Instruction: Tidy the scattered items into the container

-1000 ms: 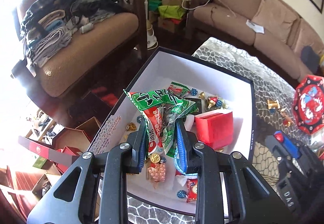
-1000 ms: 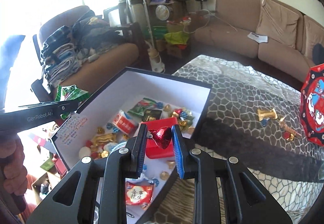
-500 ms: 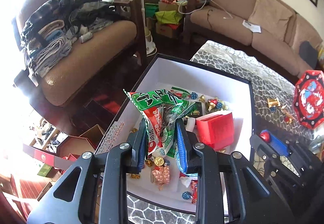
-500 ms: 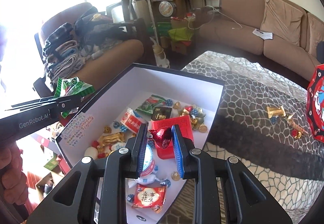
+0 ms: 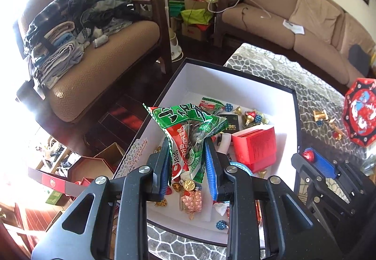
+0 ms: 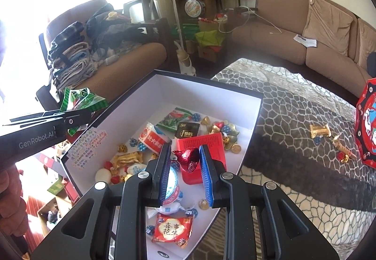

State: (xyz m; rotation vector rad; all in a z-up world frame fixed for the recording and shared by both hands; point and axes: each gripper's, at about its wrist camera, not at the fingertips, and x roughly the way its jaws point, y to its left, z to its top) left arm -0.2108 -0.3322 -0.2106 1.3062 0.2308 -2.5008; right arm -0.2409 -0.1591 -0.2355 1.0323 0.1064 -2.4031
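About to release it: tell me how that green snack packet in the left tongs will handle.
The green snack packet looks floppy: its crinkled film flares above the left tongs. Probably light, so it may flutter down into the white box, and glossy, so perhaps slippery.

Red octagonal box (image 6: 367, 128) cut off by the right edge; packet (image 5: 188, 135) lower end hidden between jaws

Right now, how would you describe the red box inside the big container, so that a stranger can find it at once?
Find the large white box with black rim on the patterned table. Among the loose sweets on its floor sits the red box, near the wall on the table side. It is the only plain red block there, far bigger than any wrapped sweet.
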